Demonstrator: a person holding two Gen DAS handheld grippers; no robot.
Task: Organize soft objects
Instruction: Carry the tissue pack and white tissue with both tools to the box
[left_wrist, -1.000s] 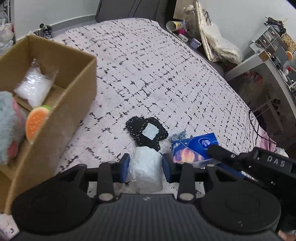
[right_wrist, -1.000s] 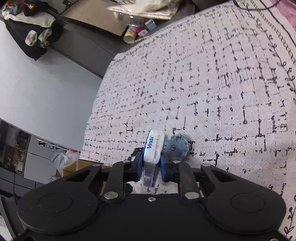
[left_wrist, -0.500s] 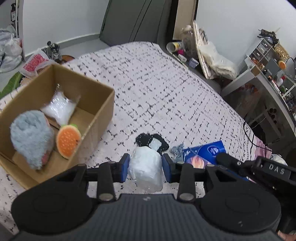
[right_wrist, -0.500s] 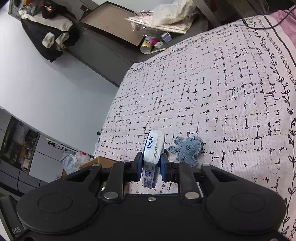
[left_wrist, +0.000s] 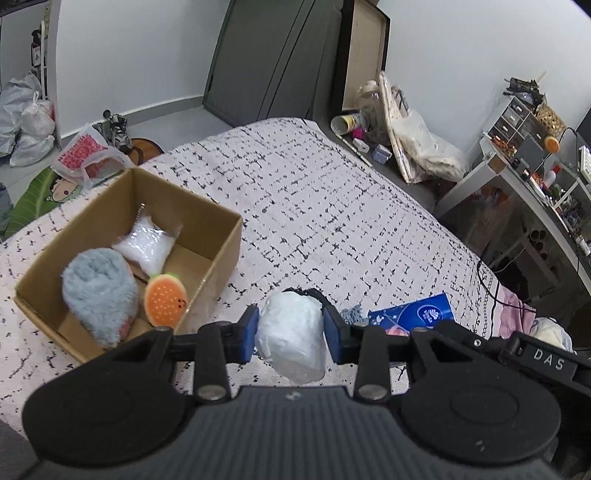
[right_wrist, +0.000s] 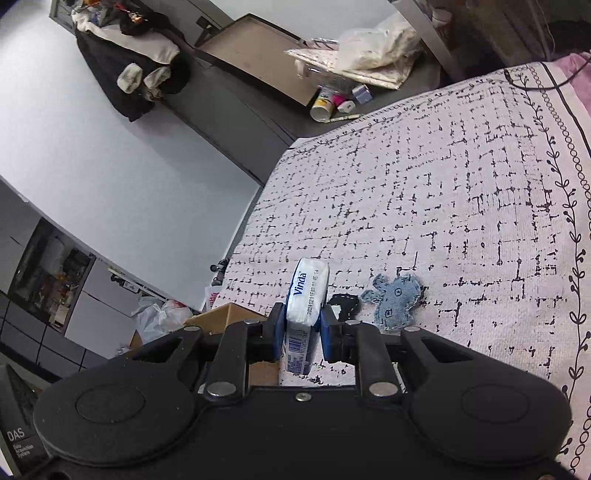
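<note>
My left gripper (left_wrist: 290, 330) is shut on a white soft bundle (left_wrist: 291, 334), held above the patterned bed to the right of an open cardboard box (left_wrist: 225, 254). Inside the box lie a grey fluffy roll (left_wrist: 98, 291), an orange burger plush (left_wrist: 164, 299) and a clear bag of white beads (left_wrist: 147, 247). My right gripper (right_wrist: 299, 326) is shut on a blue-and-white tissue pack (right_wrist: 304, 295), which also shows in the left wrist view (left_wrist: 410, 317). On the bed below lie a denim patch (right_wrist: 395, 301) and a black patch (right_wrist: 345, 304), the latter mostly hidden behind the bundle in the left wrist view.
The bed cover (left_wrist: 332, 221) stretches far beyond the box. Bags and shoes (left_wrist: 88, 155) sit on the floor past its left edge. A cluttered desk (left_wrist: 535, 177) and cables stand off the right side. A box corner (right_wrist: 221, 314) shows left of my right gripper.
Both grippers have risen with their loads, and the bed looks farther below. The left view now takes in the whole box; the black patch has slipped behind the bundle.
</note>
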